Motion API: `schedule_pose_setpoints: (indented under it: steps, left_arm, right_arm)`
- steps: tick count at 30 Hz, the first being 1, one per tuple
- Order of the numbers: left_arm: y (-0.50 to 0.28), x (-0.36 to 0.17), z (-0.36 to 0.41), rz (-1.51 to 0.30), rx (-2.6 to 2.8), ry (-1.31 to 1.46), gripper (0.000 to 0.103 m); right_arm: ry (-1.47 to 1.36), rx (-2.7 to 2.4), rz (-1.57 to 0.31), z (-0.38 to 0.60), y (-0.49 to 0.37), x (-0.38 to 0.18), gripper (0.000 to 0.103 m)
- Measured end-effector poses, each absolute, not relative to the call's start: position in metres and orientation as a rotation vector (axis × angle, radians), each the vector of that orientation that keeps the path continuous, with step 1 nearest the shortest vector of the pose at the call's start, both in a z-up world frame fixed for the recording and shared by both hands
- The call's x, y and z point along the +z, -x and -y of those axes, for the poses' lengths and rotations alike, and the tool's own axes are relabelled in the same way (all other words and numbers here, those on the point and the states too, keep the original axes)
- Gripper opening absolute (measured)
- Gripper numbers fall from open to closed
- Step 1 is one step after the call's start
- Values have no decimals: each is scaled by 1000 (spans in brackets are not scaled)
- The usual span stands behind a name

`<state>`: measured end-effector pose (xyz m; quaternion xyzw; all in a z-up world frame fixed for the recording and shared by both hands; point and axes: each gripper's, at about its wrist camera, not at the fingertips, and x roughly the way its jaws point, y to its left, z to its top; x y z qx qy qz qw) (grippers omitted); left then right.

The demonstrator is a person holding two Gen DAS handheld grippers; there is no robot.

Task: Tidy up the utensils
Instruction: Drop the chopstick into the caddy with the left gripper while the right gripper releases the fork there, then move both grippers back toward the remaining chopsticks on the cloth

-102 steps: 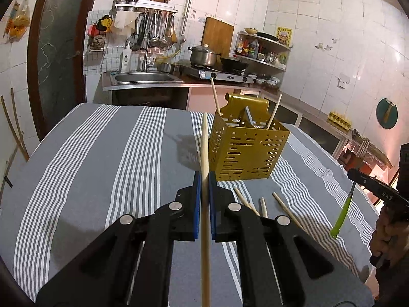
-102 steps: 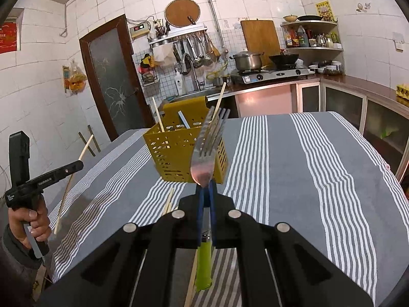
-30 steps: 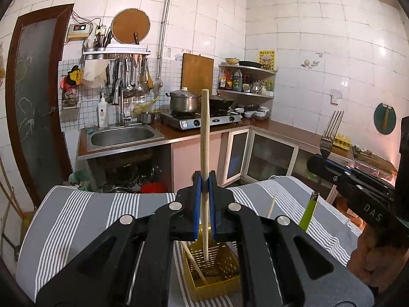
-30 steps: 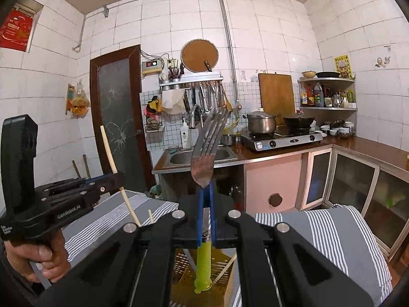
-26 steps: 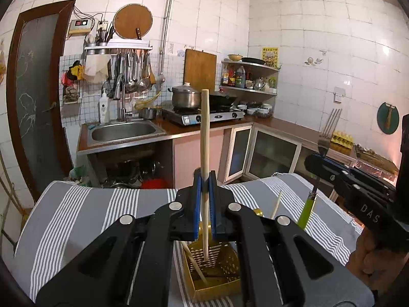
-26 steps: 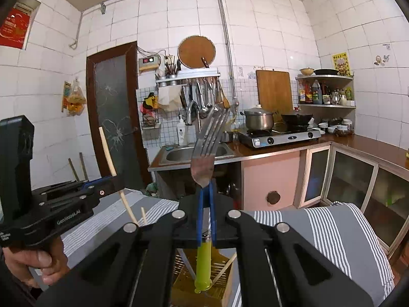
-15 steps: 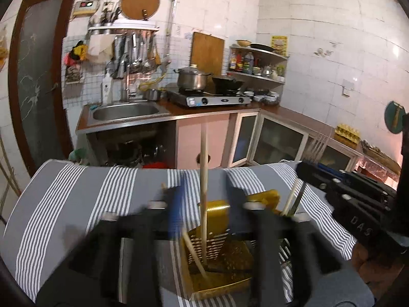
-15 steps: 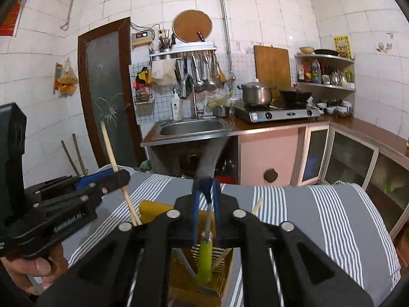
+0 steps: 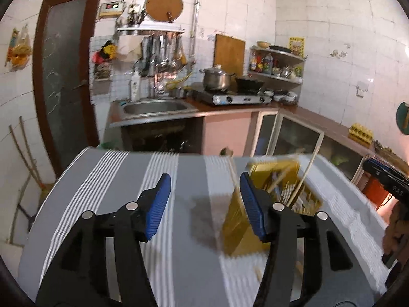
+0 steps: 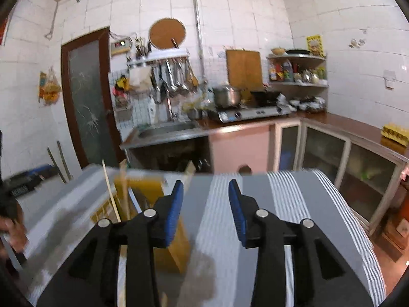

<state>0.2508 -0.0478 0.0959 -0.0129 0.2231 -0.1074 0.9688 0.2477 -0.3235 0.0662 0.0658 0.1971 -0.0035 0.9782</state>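
Note:
A yellow perforated utensil basket [image 9: 283,192] stands on the striped table, blurred, with several wooden chopsticks [image 9: 308,176] sticking up out of it. My left gripper [image 9: 204,204] hangs left of the basket, its jaws opening and nothing between the blue pads. In the right wrist view the basket [image 10: 139,192] and its chopsticks [image 10: 110,189] lie to the left of my right gripper [image 10: 206,204]. Its jaws are opening too, with nothing between them. Each view catches the other gripper at its edge: the right gripper [image 9: 383,176] and the left gripper [image 10: 25,179].
The table wears a grey cloth with white stripes [image 9: 163,174]. Behind its far edge are a sink counter [image 9: 156,107], a stove with pots [image 9: 237,97] and glass-door cabinets [image 10: 329,153]. A hand [image 9: 397,225] holds the right gripper at the table's right side.
The left gripper let go of its chopstick and the right let go of the green-handled fork over the basket. Both opened, sank and drew apart sideways from the basket.

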Motion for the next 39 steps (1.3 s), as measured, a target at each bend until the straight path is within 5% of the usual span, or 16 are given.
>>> schedule_pose_setpoints:
  steps: [12, 23, 39]
  left_arm:
    - [-124, -5, 41, -628, -260, 73, 55]
    - [-62, -40, 96, -692, -384, 9, 55]
    - [-102, -76, 132, -870, -354, -84, 55]
  right_arm:
    - [-245, -37, -608, 323, -133, -48, 37]
    - [-215, -20, -617, 304, -87, -57, 37]
    - [-151, 55, -656, 270, -102, -54, 39]
